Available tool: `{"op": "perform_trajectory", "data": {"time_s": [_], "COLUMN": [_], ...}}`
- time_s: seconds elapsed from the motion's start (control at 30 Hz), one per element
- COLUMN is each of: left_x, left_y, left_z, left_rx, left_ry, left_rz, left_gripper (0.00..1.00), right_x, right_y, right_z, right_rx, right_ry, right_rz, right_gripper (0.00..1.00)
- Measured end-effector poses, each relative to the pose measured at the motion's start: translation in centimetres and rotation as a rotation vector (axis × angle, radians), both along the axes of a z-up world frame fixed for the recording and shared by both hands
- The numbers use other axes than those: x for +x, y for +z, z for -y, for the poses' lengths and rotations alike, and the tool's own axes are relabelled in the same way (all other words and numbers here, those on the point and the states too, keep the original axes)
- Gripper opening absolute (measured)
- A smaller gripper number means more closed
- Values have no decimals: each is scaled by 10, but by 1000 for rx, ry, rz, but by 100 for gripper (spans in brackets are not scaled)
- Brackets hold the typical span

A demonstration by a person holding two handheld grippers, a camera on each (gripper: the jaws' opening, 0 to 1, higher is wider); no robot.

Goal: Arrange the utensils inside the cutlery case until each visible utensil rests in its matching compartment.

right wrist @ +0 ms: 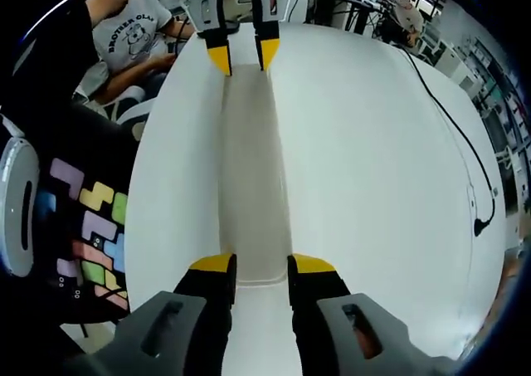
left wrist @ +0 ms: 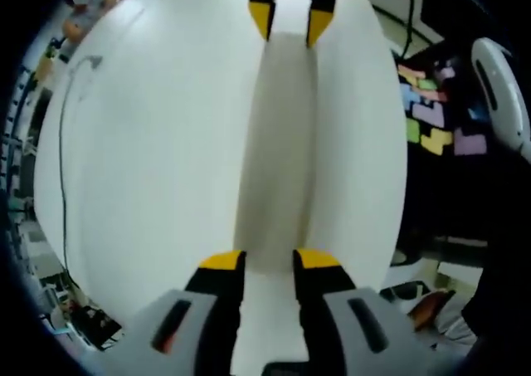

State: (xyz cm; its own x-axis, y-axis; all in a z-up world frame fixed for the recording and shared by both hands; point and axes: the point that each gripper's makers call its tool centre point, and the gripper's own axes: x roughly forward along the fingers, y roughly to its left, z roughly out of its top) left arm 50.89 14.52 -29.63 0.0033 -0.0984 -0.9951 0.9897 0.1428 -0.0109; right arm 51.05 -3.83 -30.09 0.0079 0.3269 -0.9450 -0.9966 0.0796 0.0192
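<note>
Left gripper view: cutlery case (left wrist: 278,152), a long pale tray on the white counter (left wrist: 149,168), runs lengthwise from the left hand-held gripper (left wrist: 270,261), gripping its near end.

Right gripper view: right hand-held gripper (right wrist: 261,266) grips the opposite end.

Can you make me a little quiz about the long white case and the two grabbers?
1. True or false: a black cable lies on the white table.
2. Where is the cutlery case? A) lying flat between the left hand-held gripper and the right hand-held gripper; B) on the floor; C) standing upright on its end.
3. Fill in: the tips of both hand-held grippers are ___ in colour.
Key: 1 true; 2 A; 3 yellow.
</note>
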Motion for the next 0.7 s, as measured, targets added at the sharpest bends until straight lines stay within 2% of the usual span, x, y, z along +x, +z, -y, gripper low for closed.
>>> {"op": "perform_trajectory", "data": {"time_s": [0.2,0.47,0.5,0.53,0.57,0.6,0.7], "left_x": [0,-1,-3,2,-4,-3,-2], "left_y": [0,-1,-3,-9,-5,-6,-7], "left_z": [-2,-2,-4,-3,-5,-5,-7], "left_rx": [-19,-4,8,-3,5,-2,-40], "left_ry": [2,1,0,-3,24,-14,-4], "left_rz": [4,5,-9,10,-9,-11,-14], "left_gripper": [25,25,25,25,25,25,25], "right_x": [0,-1,-1,-2,-2,-4,-4], "right_y": [0,0,0,2,1,3,3], "right_z": [-2,-3,-4,-5,-6,-5,-4], "right_rx": [4,-23,-17,-17,-16,-19,-17], "right_ry": [-12,1,1,-2,3,6,7], "right_rz": [0,11,11,11,7,6,6], "right_gripper": [24,24,24,24,24,24,24]}}
